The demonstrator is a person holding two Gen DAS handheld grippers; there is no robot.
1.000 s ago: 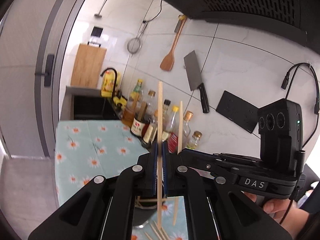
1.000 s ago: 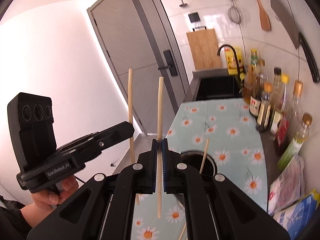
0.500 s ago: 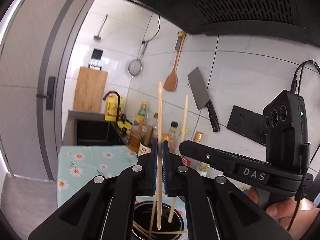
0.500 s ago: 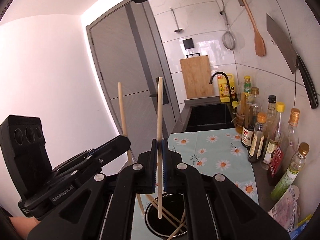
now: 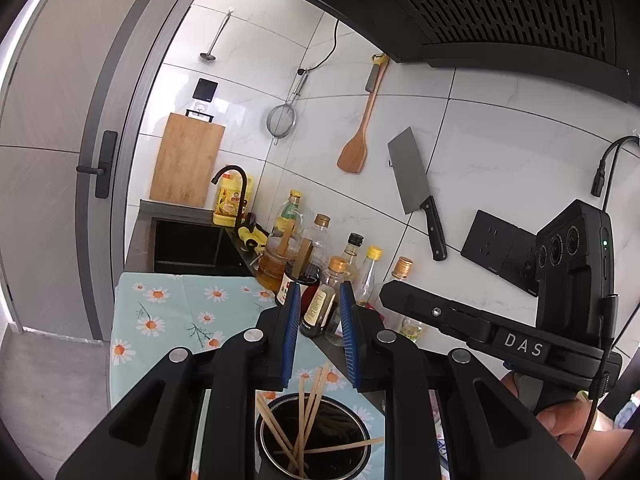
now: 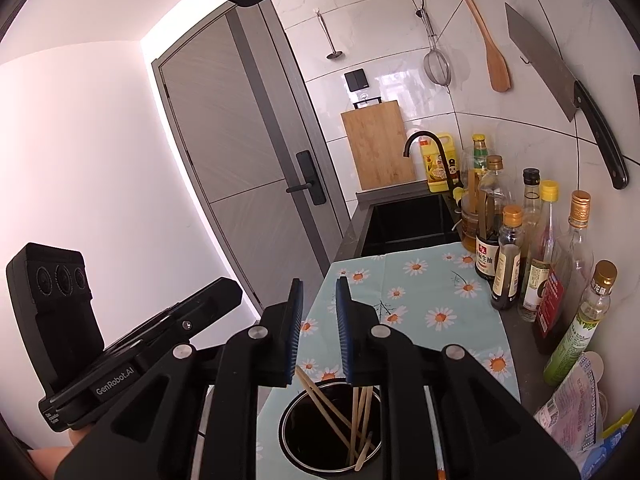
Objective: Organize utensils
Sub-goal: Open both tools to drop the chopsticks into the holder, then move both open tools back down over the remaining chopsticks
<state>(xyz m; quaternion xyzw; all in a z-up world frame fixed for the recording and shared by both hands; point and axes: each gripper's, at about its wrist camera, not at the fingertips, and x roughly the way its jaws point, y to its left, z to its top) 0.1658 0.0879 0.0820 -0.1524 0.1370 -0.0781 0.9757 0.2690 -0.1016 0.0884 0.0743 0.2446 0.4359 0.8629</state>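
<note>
Hovering over the black holder (image 5: 316, 436) of chopsticks (image 6: 356, 420), both grippers (image 5: 319, 336) (image 6: 319, 330) were opening, fingers empty; dipping lower risked tipping the loosely leaning sticks out.

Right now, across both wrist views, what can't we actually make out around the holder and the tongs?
- Round black holder: its near rim is cut by the frame edge in the left wrist view and its bottom is too dark.
- Wooden chopsticks: lower ends are lost in that dark, so no sure count.
- Left tongs and right tongs: opening, nothing between them.
- Glass condiment bottles: partly hidden behind the left tongs.
</note>
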